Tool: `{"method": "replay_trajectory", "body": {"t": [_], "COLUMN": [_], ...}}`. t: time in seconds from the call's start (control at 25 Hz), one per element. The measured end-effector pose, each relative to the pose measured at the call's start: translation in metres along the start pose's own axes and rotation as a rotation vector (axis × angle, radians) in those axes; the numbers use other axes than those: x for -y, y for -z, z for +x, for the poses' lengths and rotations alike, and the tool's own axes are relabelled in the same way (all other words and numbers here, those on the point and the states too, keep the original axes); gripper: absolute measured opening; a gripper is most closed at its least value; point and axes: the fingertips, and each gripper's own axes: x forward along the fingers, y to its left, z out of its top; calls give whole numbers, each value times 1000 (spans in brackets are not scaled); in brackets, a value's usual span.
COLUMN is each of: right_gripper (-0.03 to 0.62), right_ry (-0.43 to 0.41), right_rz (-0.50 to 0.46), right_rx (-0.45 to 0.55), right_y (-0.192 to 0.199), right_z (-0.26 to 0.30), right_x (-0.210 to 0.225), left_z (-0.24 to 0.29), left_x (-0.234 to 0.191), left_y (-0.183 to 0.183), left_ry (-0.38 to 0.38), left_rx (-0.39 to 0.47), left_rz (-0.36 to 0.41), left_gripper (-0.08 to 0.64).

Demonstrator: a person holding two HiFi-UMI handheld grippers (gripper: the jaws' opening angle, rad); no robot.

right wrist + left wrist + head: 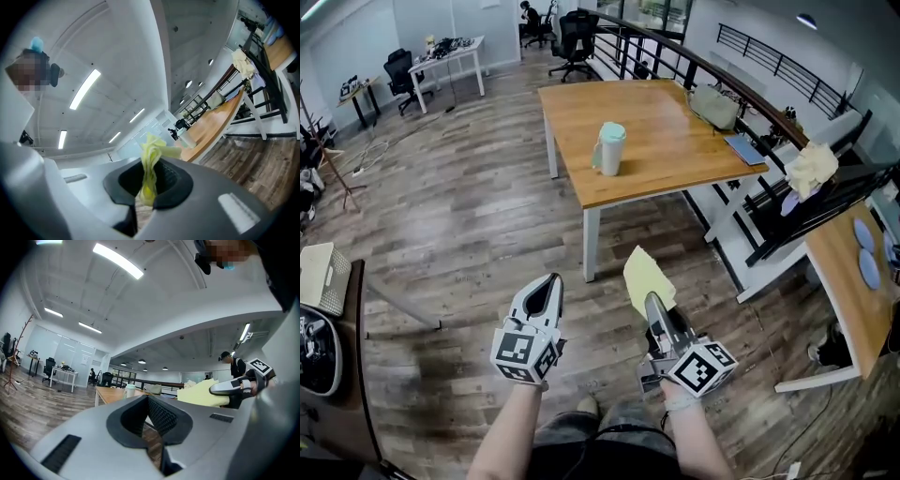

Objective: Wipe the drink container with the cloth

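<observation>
- No words, brand names, numbers or signs can be read in any of the three views.
- The only printed marks are black-and-white square patterns on the left hand-held gripper (553, 281) and the right hand-held gripper (651, 300). They carry no letters.

Left gripper (551, 281) held forward and level on a bare forearm (508, 436), jaws closed on nothing; right gripper (652, 302) just beside it, jaws pinching a yellow cloth (644, 275)
</observation>
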Motion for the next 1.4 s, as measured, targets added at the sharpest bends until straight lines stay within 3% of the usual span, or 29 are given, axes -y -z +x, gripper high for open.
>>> {"method": "replay_trajectory", "body": {"t": [0.44,0.76,1.16,1.4], "right_gripper": [23,23,23,23], "right_ry": [-17,-39,-31,-35], "right_rz": [25,18,21,26], "right_rx": [-39,-81,-104,-129], "right_y": [-12,-47,-90,-103], "right_z": [88,166,237,270], "right_x": [56,113,192,229], "left_z": [80,183,309,366], "left_x": [-38,-55,-55,-60], "left_y": [9,9,9,13], "left_ry": [-20,-19,26,18], "left_rx": [-10,-22,-44,-48], "left_rz": [-10,-20,34,41], "left_gripper": [-3,-3,6,49]}}
